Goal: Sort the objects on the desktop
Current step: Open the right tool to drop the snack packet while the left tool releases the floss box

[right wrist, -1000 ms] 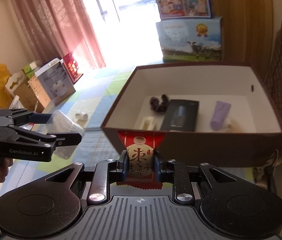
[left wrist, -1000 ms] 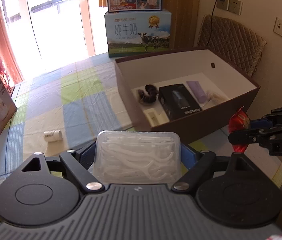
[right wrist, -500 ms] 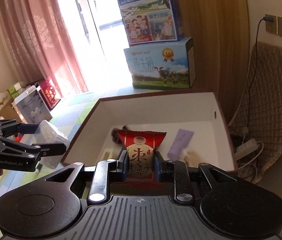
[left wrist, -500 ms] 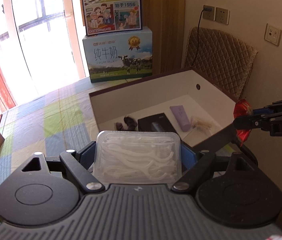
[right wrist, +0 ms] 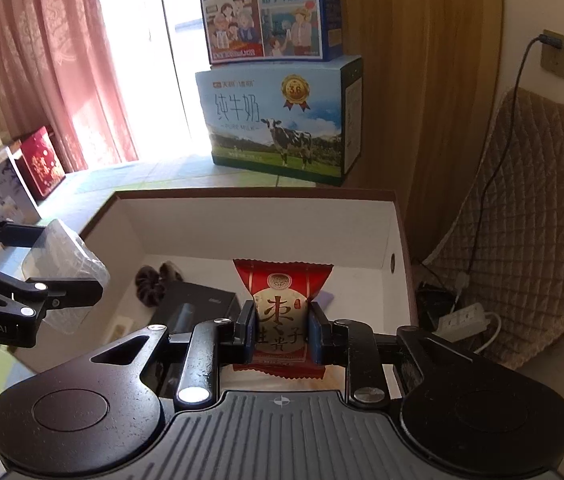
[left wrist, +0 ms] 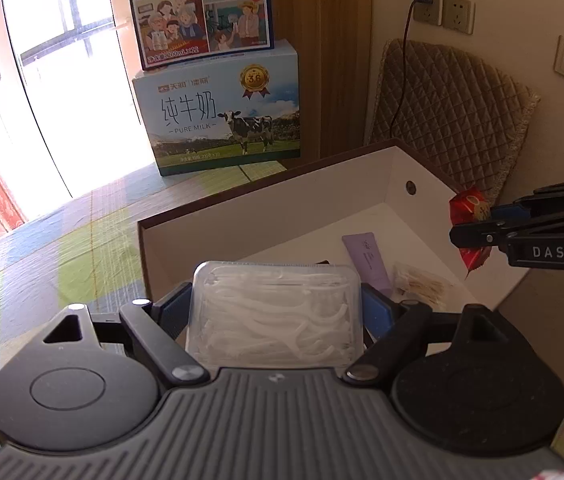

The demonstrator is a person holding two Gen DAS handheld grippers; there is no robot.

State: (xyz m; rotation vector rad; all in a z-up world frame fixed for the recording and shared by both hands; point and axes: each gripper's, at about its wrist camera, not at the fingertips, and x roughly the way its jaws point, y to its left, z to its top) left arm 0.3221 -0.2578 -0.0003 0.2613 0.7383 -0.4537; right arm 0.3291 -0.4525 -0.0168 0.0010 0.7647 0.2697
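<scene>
A clear box of floss picks [left wrist: 276, 312] is clamped in the left gripper [left wrist: 276, 316]. A red snack packet [right wrist: 281, 312] is clamped in the right gripper [right wrist: 281, 326]. Both are held up over the brown box [right wrist: 400, 240], near its front edge. A hair tie [right wrist: 154, 284], a black case [right wrist: 198, 304], a purple tube [left wrist: 366, 258] and a bag of cotton swabs [left wrist: 422, 280] are already laid inside. The two held things are not yet dropped in, so that part seems to be left.
</scene>
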